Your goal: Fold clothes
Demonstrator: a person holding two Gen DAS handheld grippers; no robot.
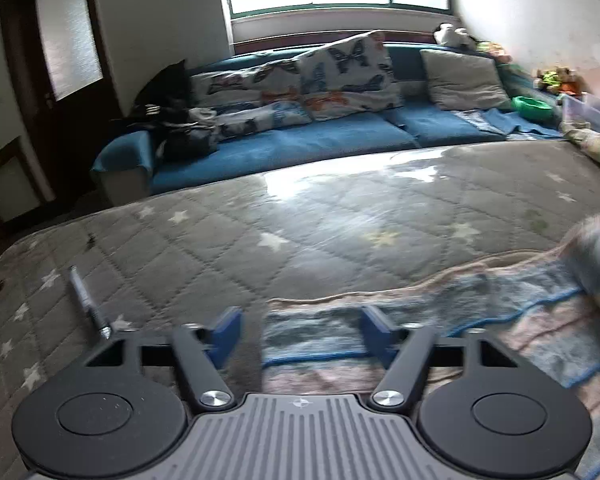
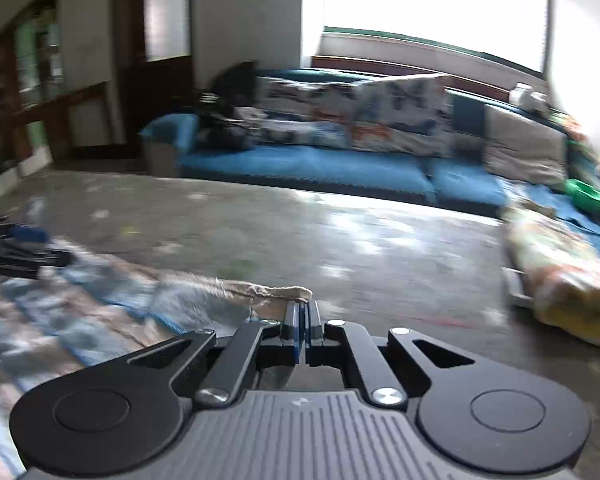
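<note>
A striped garment in pink, blue and grey lies flat on a grey quilted mattress with stars [image 1: 260, 220]. In the left wrist view the garment [image 1: 440, 320] spreads to the right, and my left gripper [image 1: 300, 326] is open, low over its near-left edge, blue fingers [image 1: 226, 326] apart. In the right wrist view my right gripper [image 2: 301, 312] is shut on a corner of the garment [image 2: 100, 300], whose hem lifts at the jaws. The left gripper [image 2: 24, 248] shows blurred at the far left of that view.
A pen [image 1: 86, 300] lies on the mattress left of the left gripper. A folded yellow-patterned bundle [image 2: 560, 272] sits at the mattress's right edge. Beyond the mattress stands a blue sofa [image 1: 300, 144] with butterfly cushions, dark clothes and a green bowl [image 1: 534, 106].
</note>
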